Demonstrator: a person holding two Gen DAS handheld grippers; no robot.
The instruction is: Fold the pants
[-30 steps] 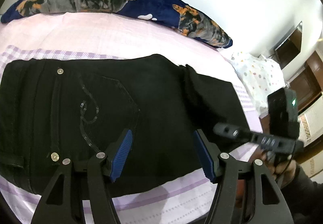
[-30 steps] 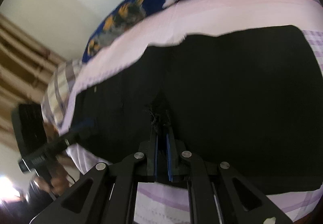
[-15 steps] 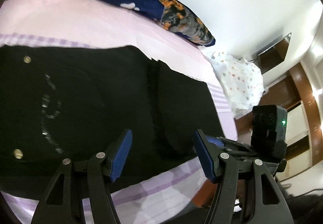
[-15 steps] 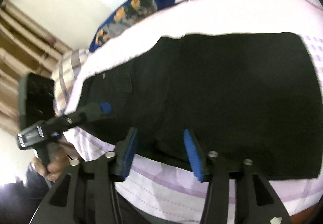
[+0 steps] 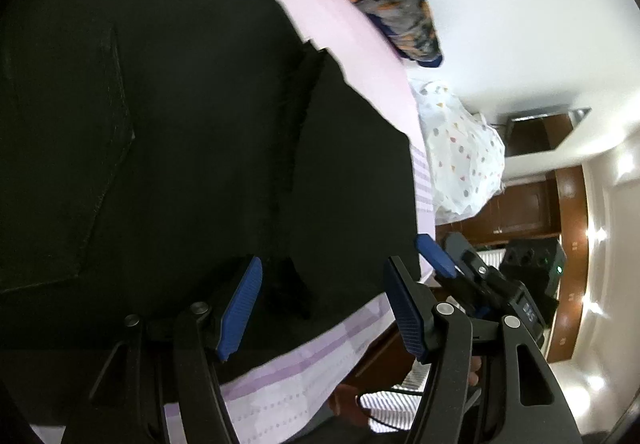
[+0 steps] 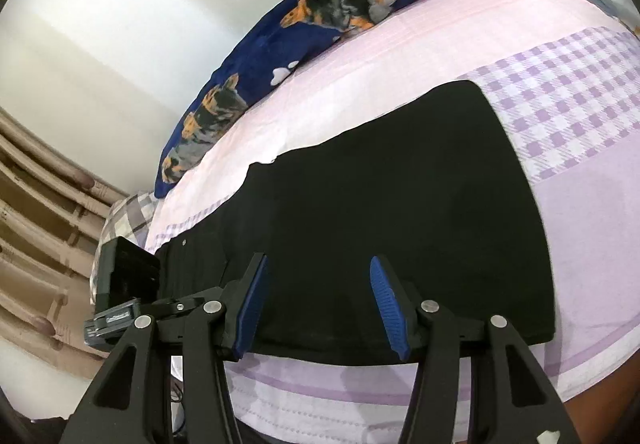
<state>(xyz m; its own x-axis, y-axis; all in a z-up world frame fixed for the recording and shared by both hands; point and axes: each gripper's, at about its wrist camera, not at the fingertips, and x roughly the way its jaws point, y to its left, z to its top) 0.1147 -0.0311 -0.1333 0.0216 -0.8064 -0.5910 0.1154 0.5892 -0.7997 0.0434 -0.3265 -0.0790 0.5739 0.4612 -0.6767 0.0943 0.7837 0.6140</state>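
Between the blue pads (image 5: pixel 242 306) of the left gripper (image 5: pixel 320 308) lies only a gap: the jaws stand apart, nothing clamped, above the near edge of the black pants (image 5: pixel 180 144). The right gripper (image 6: pixel 316 304) also has its jaws parted, with no cloth between its pads (image 6: pixel 386 304); it hovers over the near hem of the same garment.

The pants (image 6: pixel 380 212) lie flat on the bed (image 6: pixel 580 172), folded into a broad dark rectangle. A raised fold line runs across the cloth in the left wrist view. A rivet (image 6: pixel 183 242) shows near the waistband end.

The bed carries a pink and lilac checked sheet. A dark blue pillow (image 6: pixel 320 24) with an orange and grey dog print lies along its far edge, against a white wall (image 6: pixel 140 4). A dotted white cloth (image 5: pixel 460 152) sits beyond the bed's end.
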